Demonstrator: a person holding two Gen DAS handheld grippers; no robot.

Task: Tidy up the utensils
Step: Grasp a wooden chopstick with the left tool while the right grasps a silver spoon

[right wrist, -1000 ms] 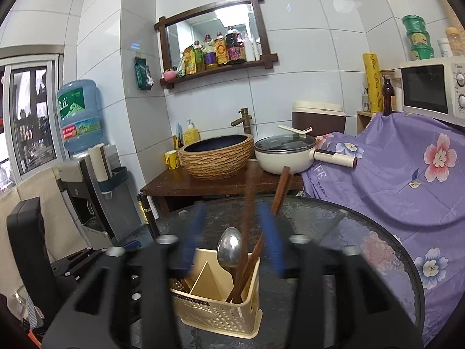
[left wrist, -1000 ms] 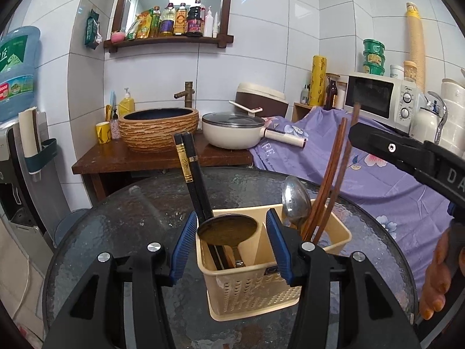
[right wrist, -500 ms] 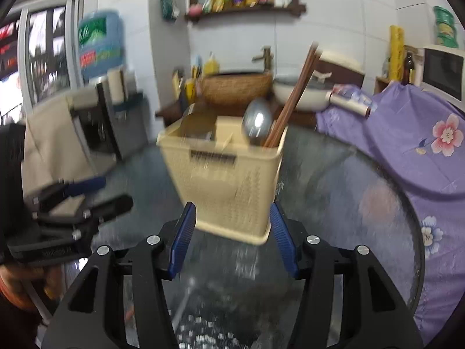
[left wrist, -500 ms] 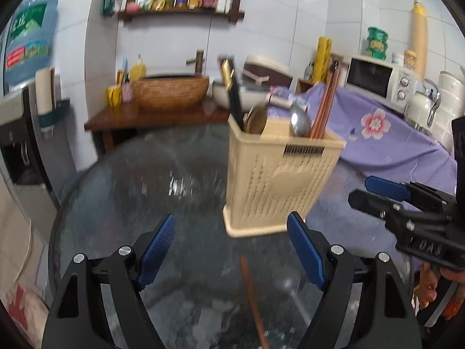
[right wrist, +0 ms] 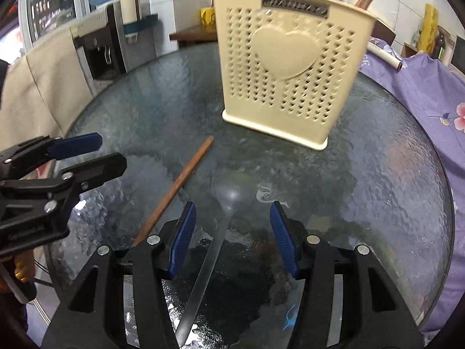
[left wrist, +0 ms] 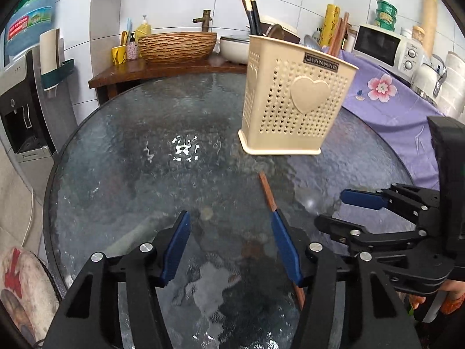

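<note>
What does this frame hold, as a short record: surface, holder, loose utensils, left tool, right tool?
surface: round textured glass table
holder: beige perforated utensil caddy with a heart emblem, upright on the table, chopsticks and spoons standing in it
loose utensils: one brown wooden chopstick and one metal spoon, both lying flat on the glass
left tool: open, holding nothing, chopstick under its right finger
right tool: open, spoon handle between its fingers, not gripped
</note>
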